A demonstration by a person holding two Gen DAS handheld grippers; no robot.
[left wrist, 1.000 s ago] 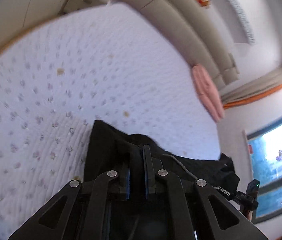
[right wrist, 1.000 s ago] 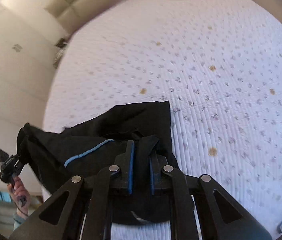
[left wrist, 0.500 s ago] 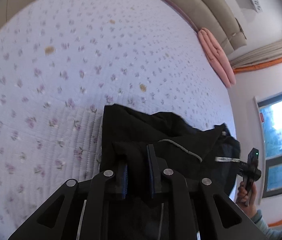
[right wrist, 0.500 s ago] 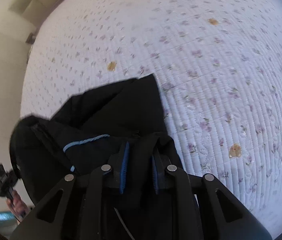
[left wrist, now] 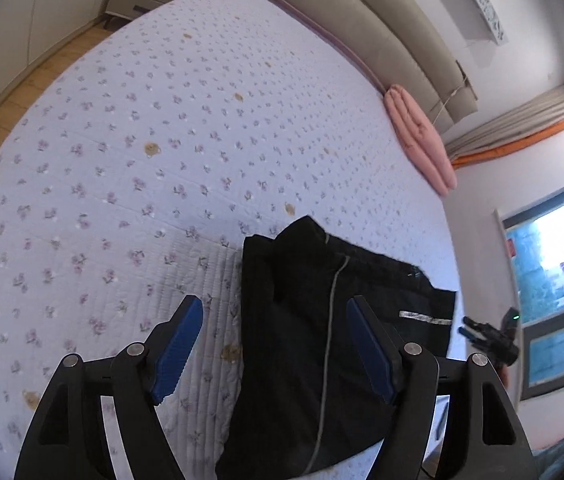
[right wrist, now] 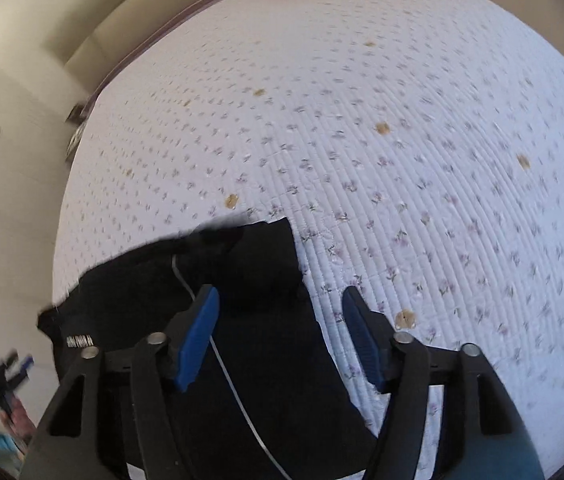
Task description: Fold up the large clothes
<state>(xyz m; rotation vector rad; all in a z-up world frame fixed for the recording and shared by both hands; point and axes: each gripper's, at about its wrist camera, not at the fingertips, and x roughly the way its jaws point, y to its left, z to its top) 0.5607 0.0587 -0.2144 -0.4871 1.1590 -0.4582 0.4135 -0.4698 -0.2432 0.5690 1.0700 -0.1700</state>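
Quilted floral bedding covers the bed, and the black garment lies folded near its close edge. Both the left gripper and the right gripper have just been opening; their jaws stand apart, the cloth below them untouched. To finish well, I would lift straight off, then smooth the fold. No containers show.

Daylight, soft and even; bright window at right edge of left view, slightly blown out. Left view sharp. Right view motion-blurred, worst toward upper and right rim (quilt print smeared). Heavy fisheye bending, dark vignette corners both.
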